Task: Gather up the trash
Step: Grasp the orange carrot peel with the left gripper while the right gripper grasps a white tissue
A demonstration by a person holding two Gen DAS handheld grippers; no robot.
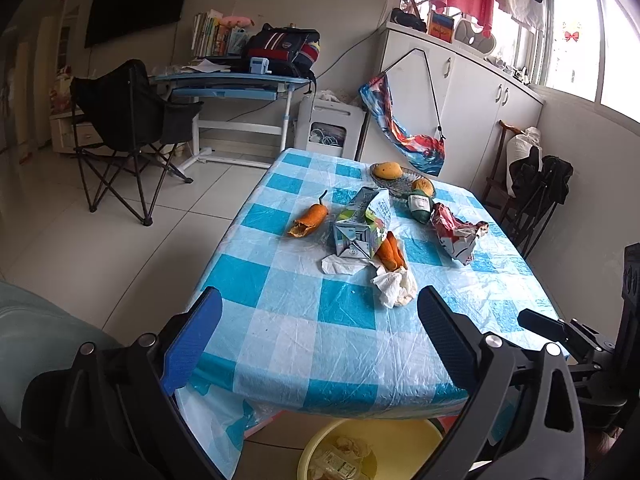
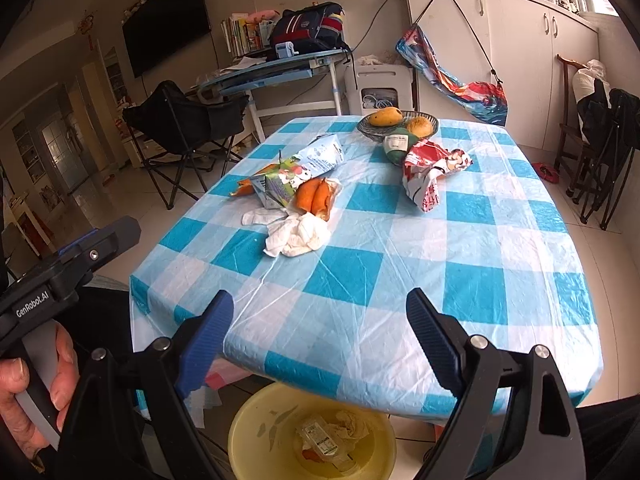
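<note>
Right now both grippers, left (image 1: 320, 340) and right (image 2: 320, 340), hang empty with jaws wide apart near the table's (image 2: 500, 280) front edge — the yellow basin (image 2: 256, 432) sits on the floor below. Nearest trash is the crumpled tissue (image 2: 298, 236); best to come down over it and pinch its bulk — not the cloth.

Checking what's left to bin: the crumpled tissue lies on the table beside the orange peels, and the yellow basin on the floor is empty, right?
Not empty. The right wrist view shows the yellow basin already holding wrappers. The crumpled tissue does lie beside the orange peels.
</note>
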